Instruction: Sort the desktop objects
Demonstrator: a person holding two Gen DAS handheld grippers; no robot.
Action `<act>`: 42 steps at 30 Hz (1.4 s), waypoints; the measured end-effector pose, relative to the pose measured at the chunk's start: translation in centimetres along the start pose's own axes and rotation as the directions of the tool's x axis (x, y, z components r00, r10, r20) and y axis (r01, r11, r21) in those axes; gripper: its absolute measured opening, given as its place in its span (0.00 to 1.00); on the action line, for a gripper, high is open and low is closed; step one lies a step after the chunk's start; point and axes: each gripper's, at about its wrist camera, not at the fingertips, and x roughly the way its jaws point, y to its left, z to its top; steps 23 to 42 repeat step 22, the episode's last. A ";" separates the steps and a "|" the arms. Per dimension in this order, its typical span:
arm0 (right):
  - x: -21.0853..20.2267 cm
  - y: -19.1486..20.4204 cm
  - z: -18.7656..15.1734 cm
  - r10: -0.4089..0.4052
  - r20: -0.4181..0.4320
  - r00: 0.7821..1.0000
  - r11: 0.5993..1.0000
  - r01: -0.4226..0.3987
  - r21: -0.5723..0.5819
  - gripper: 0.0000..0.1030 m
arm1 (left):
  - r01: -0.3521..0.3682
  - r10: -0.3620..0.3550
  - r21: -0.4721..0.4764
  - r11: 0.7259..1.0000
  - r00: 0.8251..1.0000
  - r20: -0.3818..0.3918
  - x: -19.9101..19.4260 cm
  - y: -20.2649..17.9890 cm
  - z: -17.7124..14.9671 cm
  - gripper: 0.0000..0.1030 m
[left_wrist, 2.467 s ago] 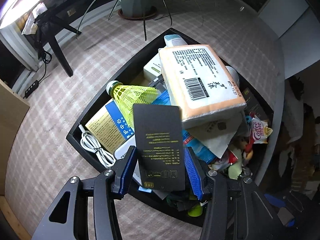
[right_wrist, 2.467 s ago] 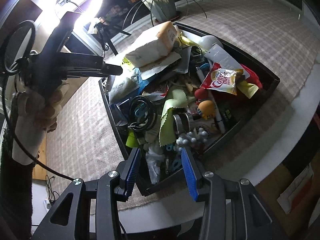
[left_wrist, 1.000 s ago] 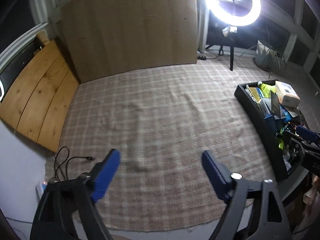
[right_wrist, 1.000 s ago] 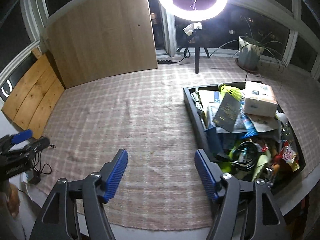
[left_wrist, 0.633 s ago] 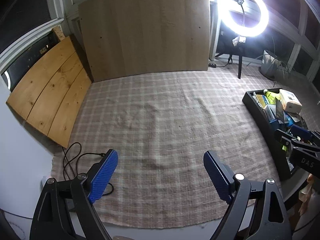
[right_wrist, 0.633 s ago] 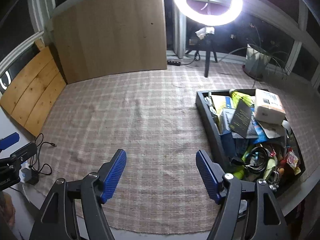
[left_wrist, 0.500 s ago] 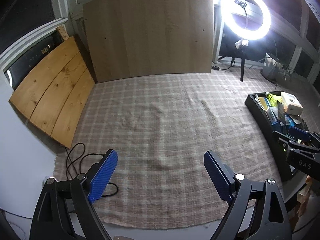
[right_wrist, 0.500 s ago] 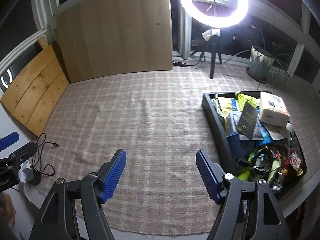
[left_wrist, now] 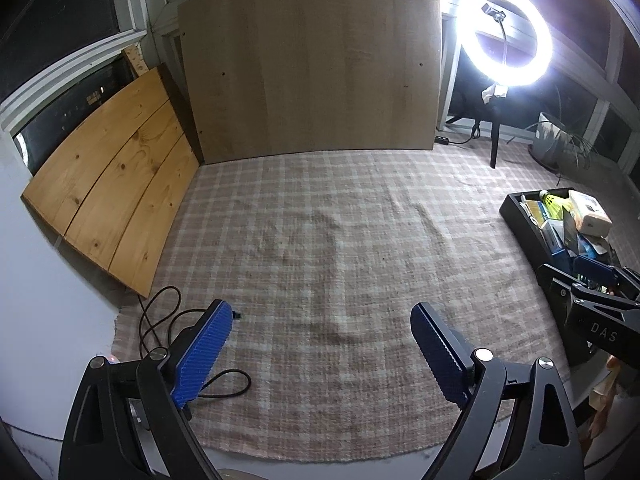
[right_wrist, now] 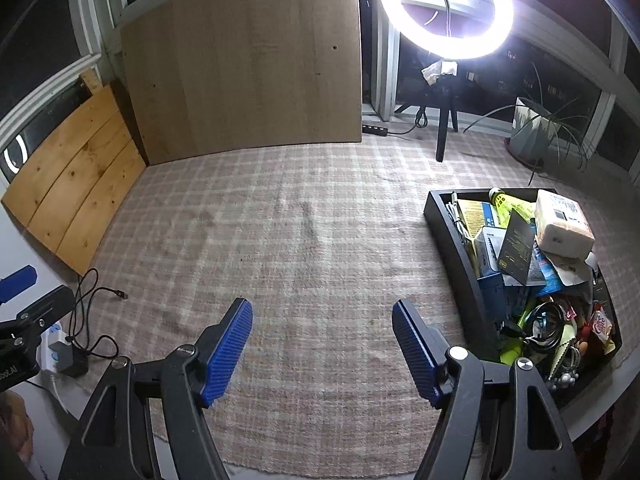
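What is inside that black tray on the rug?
The black tray holds a heap: a tissue pack, a black card, a yellow shuttlecock, cables. Whatever lies beneath stays hidden.

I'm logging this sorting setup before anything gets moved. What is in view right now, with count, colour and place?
Shallow black plastic tray: one, black, right side of the cloth, heaped with clutter.
Flat black card with gold print: one, leaning on the heap.
Wrapped tissue pack: one, pale peach, on top at the far end.
Neon yellow shuttlecock: one, far end of tray.
Checked woven cloth: one, pink-beige, covering the table.
Ring light: one, white, lit, behind the table.
Potted plant: one, far right.
Wooden boards: two, pale upright one behind, orange one left.
Black cable: left edge.
Left gripper: blue pads, jaws opening, nothing between.
Right gripper: blue pads, jaws open, nothing between.
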 end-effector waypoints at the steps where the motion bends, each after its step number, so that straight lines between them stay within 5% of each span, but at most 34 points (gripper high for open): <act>1: 0.1 0.0 0.0 0.001 -0.001 1.000 1.000 -0.001 -0.001 0.67 | 0.001 -0.001 0.000 1.000 1.000 -0.002 0.1 0.1 0.1 0.90; 42: 1.4 0.6 0.6 0.013 -0.025 1.000 1.000 -0.013 -0.006 0.67 | 0.004 -0.005 -0.032 0.999 1.000 -0.029 1.5 0.8 0.4 0.90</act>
